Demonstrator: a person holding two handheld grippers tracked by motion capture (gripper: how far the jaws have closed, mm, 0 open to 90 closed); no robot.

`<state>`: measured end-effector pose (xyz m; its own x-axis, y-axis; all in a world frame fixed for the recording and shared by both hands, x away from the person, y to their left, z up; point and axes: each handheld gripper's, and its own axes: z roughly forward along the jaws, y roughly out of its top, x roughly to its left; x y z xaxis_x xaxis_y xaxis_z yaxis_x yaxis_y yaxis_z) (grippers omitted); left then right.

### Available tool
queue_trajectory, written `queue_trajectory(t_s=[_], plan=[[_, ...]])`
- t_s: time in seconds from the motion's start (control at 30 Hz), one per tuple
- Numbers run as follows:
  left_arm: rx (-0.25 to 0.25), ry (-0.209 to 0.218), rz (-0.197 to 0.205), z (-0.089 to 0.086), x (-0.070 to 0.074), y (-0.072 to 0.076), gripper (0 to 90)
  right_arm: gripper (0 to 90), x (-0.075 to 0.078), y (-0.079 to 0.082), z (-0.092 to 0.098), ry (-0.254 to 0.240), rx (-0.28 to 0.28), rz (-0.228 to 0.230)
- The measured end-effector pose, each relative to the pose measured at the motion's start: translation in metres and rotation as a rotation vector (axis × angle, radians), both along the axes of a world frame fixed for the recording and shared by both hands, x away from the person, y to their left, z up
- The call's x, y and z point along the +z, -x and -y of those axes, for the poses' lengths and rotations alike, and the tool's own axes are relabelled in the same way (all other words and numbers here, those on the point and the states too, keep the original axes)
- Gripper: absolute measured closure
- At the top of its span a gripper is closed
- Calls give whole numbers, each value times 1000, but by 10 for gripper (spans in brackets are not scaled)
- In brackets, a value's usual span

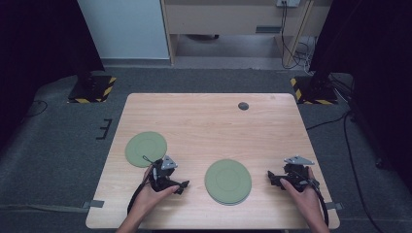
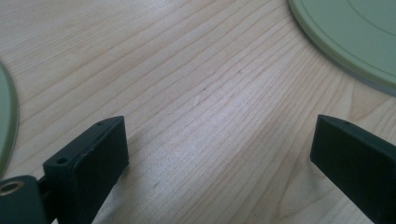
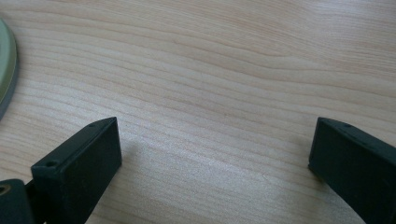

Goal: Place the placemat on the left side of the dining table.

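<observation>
Smooth round green plate stack (image 1: 228,181) on pale wood-grain table (image 1: 209,121); between left gripper (image 1: 180,186), right gripper (image 1: 272,177); both jaws wide, empty

A pale wooden counter (image 1: 209,121) stands on grey carpet (image 1: 53,145), flanked by two dark stands on bases with yellow-black hazard stripes (image 1: 92,90), with black curtains at both sides, a white panel (image 1: 124,29) and a light wooden desk (image 1: 233,19) behind, and cables (image 1: 291,48) trailing across the floor.

The high view is looking down on the whole counter (image 1: 204,121); both gripper views are skimming its wood closely, sharing the stacked plates (image 1: 228,181).
</observation>
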<state>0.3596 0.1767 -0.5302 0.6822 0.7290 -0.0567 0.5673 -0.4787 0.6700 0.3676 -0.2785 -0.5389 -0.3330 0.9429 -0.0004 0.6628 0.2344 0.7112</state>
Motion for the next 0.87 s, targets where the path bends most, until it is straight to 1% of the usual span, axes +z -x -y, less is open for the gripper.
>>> queue_trajectory(t_s=[0.13,0.2,0.3,0.4,0.87], plan=[[4,9,6,-1,-1,0,30,26,0,0,0,0,0,0],[3,7,18,0,-2,1,21,26,0,0,0,0,0,0],[-3,-17,47,3,-4,2,12,26,0,0,0,1,1,1],[-6,-9,59,3,-6,2,0,26,0,0,0,0,1,0],[4,-11,61,3,-6,3,0,26,0,2,-1,-1,6,-1]])
